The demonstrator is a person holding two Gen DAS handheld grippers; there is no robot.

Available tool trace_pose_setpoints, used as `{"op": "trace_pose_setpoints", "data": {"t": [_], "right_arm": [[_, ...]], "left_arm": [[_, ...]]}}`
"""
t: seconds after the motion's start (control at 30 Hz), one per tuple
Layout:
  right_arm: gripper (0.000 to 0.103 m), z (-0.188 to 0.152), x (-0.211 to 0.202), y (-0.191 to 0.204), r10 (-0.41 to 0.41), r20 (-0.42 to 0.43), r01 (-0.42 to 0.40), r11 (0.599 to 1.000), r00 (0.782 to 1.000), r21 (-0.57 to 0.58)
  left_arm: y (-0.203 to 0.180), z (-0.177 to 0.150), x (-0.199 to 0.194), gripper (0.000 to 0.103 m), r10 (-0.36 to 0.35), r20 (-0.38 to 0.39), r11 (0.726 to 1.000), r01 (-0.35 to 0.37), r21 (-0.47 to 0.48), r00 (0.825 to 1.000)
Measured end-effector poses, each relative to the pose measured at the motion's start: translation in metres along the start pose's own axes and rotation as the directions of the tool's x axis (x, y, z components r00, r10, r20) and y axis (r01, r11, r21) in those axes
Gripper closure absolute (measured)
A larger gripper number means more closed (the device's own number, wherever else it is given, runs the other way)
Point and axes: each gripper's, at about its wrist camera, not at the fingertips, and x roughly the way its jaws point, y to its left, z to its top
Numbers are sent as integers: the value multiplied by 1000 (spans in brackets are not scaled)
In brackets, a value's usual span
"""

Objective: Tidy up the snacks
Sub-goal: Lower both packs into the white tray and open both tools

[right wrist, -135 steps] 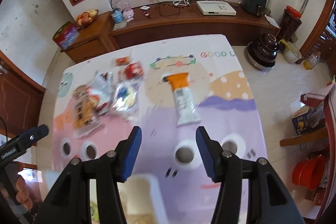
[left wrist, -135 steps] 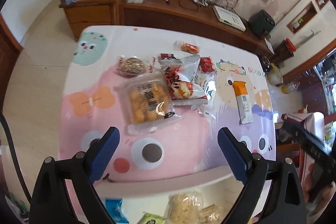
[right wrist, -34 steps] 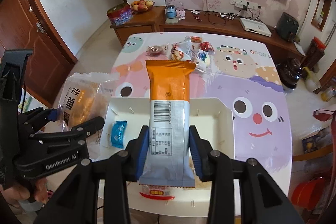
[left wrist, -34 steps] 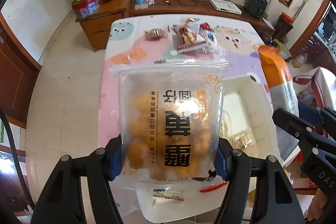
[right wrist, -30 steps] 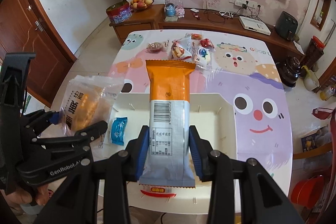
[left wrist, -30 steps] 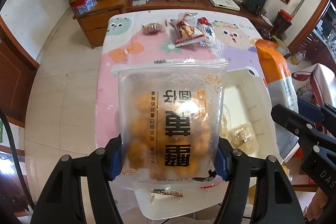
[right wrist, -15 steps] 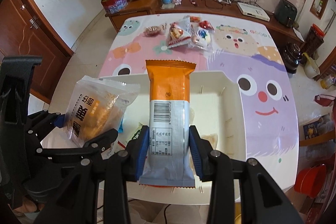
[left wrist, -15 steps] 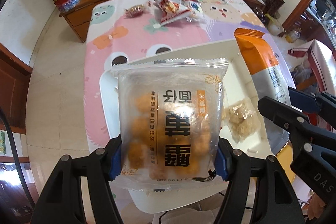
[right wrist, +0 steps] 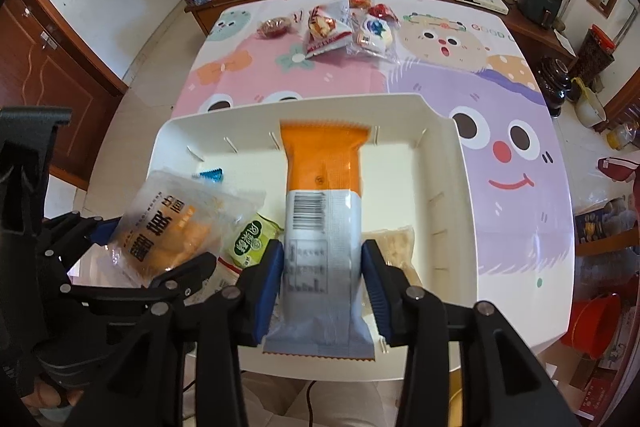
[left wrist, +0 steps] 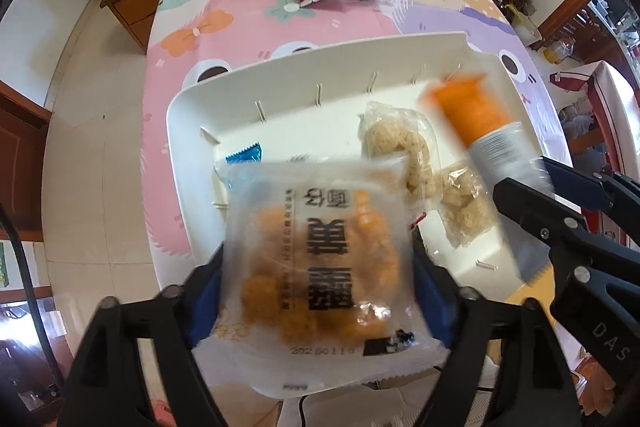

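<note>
Both grippers lower than half second ago, over white bin.
Left gripper jaws just opening; clear pastry bag between pads, slipping free.
Right gripper jaws easing apart; orange-white bar between them, grip loosening.
Drop-off underway; more snacks wait far on table.

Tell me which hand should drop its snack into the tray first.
Left. The left gripper hangs over the tray, its jaws have just been opening, and the bag between them looks loose. The right gripper is over the tray too, but grips its bar.
</note>
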Motion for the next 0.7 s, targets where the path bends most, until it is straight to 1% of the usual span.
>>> {"op": "trace_pose_setpoints", "data": {"t": [0.03,0.07,0.1,0.23,0.7], "right_arm": [[61,0,2,0,0,-8,0,1000,1000,-1],[61,-1,3,0,0,-15,0,1000,1000,-1],[61,-1,5,0,-2,-23,2,1000,1000,2],[56,-4,10,-2,-10,-50,11,1000,999,12],[56,-6,12,-2,-6,-66,7,1000,998,17]], "left_arm": [[0,0,1,16,-4,-3,1000,4,3,1000],[-1,-1,1,9,-2,-8,1000,2,9,1000],[-2,-1,2,7,4,-12,1000,-4,14,1000],[-4,-3,3,7,6,-15,1000,-6,23,1000],[-4,-6,3,7,20,-15,1000,-19,22,1000]]}}
